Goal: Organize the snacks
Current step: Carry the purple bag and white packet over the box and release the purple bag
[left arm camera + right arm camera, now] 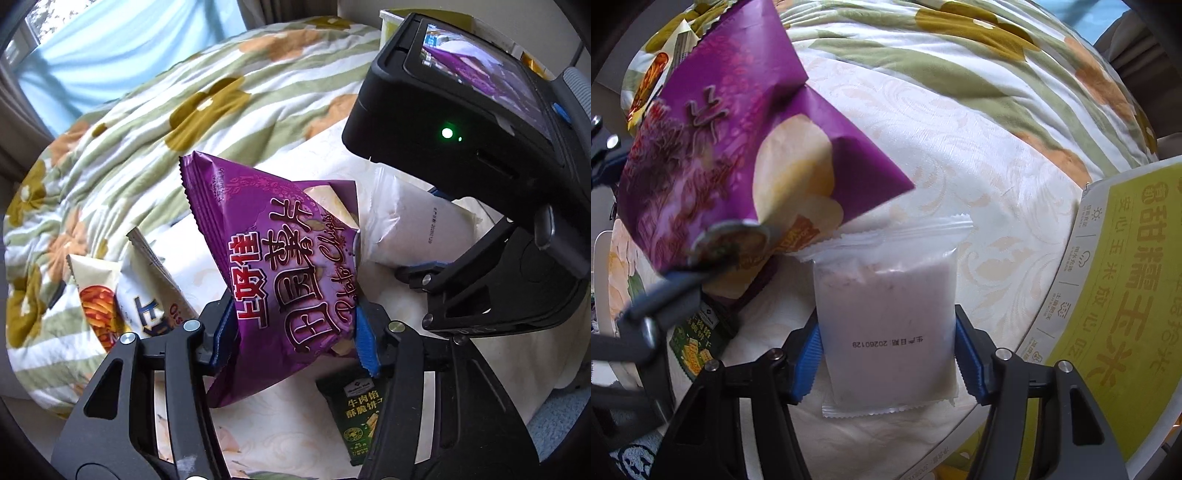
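Observation:
My left gripper (293, 334) is shut on a purple potato chip bag (280, 266) and holds it above the bed; the bag also shows in the right wrist view (713, 147). My right gripper (888, 354) is shut on a frosted white snack packet (886, 321), which shows in the left wrist view (406, 229) under the right gripper's body. A dark green biscuit packet (360, 417) lies on the cream pillow below the purple bag, also in the right view (698, 343).
Two cream snack bags (122, 295) lie on the floral quilt (147, 122) at the left. A yellow-and-white corn box (1119, 295) stands at the right. The cream patterned pillow (960, 166) lies beneath both grippers.

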`<state>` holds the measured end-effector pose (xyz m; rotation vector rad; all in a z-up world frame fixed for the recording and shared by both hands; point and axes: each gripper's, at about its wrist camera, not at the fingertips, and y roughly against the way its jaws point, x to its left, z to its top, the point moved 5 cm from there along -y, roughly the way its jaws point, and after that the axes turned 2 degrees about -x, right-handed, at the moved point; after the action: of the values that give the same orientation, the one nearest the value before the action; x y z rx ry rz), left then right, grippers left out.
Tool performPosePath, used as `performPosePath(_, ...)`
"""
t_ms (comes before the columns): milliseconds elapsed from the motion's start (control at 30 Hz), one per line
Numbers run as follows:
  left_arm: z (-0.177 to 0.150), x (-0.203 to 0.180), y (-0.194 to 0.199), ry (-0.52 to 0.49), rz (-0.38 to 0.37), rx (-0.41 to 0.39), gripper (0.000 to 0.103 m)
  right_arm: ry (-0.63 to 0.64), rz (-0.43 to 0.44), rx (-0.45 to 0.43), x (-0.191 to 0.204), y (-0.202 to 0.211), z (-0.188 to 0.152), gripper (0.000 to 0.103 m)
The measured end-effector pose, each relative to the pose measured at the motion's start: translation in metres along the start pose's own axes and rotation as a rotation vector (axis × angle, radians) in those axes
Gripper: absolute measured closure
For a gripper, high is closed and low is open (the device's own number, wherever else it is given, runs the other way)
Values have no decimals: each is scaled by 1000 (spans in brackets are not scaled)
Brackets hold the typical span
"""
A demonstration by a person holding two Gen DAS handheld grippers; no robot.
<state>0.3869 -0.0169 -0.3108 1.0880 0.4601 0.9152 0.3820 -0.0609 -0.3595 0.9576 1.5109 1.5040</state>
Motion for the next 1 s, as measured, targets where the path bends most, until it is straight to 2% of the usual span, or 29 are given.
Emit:
performPosePath(167, -3, 5, 9, 48, -39, -14, 56, -42, 25, -15, 1, 3, -7, 44)
performPosePath(267, -7, 10, 16, 65, -32, -25, 57, -88, 51, -28, 0, 8, -15, 45)
performPosePath(467, -4, 18, 39, 86, -41, -68, 57, -123, 45, -94, 4, 36, -21, 45)
performPosePath(800, 13, 31, 118, 108, -53, -208, 57, -232, 34, -278, 5, 133, -38, 45)
performPosePath(1000, 48, 24, 164, 78, -90, -317, 57, -368, 2, -384, -23, 198, -60, 45)
